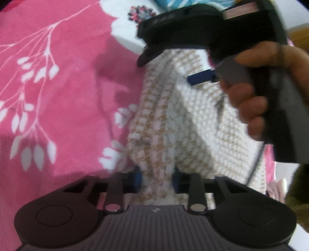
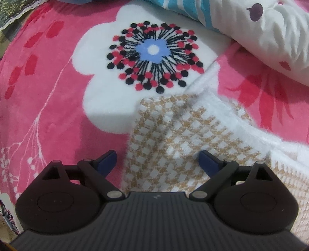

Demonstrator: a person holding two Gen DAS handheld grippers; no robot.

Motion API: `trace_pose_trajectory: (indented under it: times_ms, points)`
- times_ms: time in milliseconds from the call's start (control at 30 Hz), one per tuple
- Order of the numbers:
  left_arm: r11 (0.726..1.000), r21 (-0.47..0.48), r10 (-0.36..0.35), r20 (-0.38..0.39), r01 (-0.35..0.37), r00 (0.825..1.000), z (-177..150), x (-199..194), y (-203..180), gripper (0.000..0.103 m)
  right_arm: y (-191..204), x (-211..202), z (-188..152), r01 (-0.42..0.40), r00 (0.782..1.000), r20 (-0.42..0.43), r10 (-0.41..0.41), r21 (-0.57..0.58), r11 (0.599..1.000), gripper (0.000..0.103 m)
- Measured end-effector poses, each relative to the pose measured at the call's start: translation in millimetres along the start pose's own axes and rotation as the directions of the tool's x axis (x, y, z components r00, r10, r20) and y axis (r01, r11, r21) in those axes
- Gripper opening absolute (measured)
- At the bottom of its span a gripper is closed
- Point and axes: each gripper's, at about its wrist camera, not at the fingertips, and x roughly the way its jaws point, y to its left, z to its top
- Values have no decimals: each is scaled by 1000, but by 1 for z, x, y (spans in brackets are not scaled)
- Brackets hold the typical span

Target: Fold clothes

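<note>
A white and tan houndstooth knit garment lies on a pink floral blanket. My left gripper is at the garment's near end, and a bunched fold of the knit is pinched between its blue pads. In the left wrist view a hand holds my right gripper above the far part of the garment, pointing down. In the right wrist view the right gripper stands wide open over the garment's corner, with nothing pressed between its fingers.
The blanket has a big white flower print just beyond the garment's far edge. A white pillow with dark spots and a blue striped cloth lie along the far right.
</note>
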Motion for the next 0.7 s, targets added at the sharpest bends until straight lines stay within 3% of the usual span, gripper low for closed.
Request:
trace_pose_trajectory:
  times_ms: [267,300,367,533,700]
  points:
    - [991,73,-117,128,108,985,-2,-31,-36,14,-1,0,-11,2,1000,4,-2,-155,988,88]
    - [989,95,-124,137,111,983,-2,-33,-42,14,-1,-1,-14,8,1000,7,-7,-186,983,84]
    - [984,132,-137,152,117,979,-1,-37,-52,14,-3,-5,-20,33,999,29,-27,-248,968,64]
    - [968,213,-167,165,130,972,-6,-49,-74,14,-36,-31,-36,-41,992,103,68,-244,969,26]
    - [924,359,-199,156,132,967,-26,-57,-121,15,-65,-70,-55,-144,948,259,184,-167,975,20]
